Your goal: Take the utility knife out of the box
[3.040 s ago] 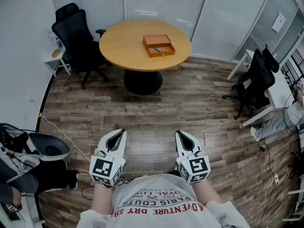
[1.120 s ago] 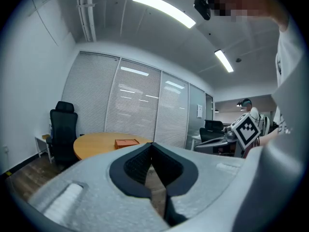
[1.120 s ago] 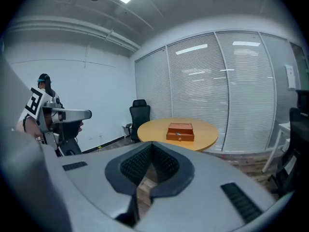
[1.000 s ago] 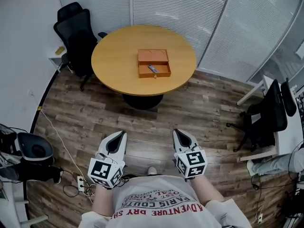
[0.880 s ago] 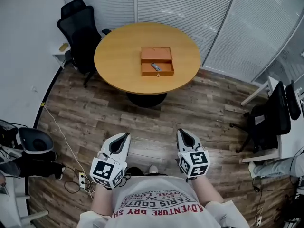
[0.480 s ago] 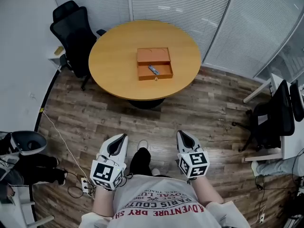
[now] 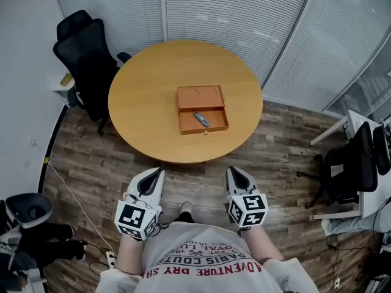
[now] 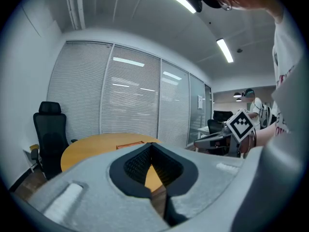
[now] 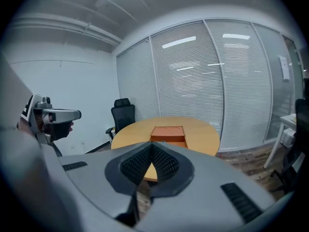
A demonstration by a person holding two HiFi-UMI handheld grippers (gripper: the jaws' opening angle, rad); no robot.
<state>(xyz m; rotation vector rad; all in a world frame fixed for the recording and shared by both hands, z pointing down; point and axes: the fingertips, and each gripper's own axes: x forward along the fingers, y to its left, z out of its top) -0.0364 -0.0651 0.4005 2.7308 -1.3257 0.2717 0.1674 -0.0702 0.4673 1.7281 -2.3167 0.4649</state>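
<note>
An open orange box (image 7: pixel 202 109) lies on the round wooden table (image 7: pixel 140 102). In its front half rests the grey utility knife (image 7: pixel 201 119). My left gripper (image 7: pixel 159 172) and right gripper (image 7: pixel 233 170) are held side by side in front of my body, just short of the table's near edge, both shut and empty. The box (image 9: pixel 168 133) shows straight beyond the closed jaws in the right gripper view. In the left gripper view the box (image 8: pixel 129 144) is a thin orange strip on the table (image 8: pixel 91 149). The knife cannot be made out in either gripper view.
A black office chair (image 7: pixel 85 54) stands at the table's left, by a small white side table (image 7: pixel 63 83). Blinds over glass walls (image 7: pixel 244 17) run behind the table. Another black chair (image 7: pixel 354 163) and a desk stand at the right. The floor is wood planks (image 7: pixel 287 145).
The table and box have come closer and lower in the head view as I walked toward them. Both grippers stayed shut, side by side in front of me.
</note>
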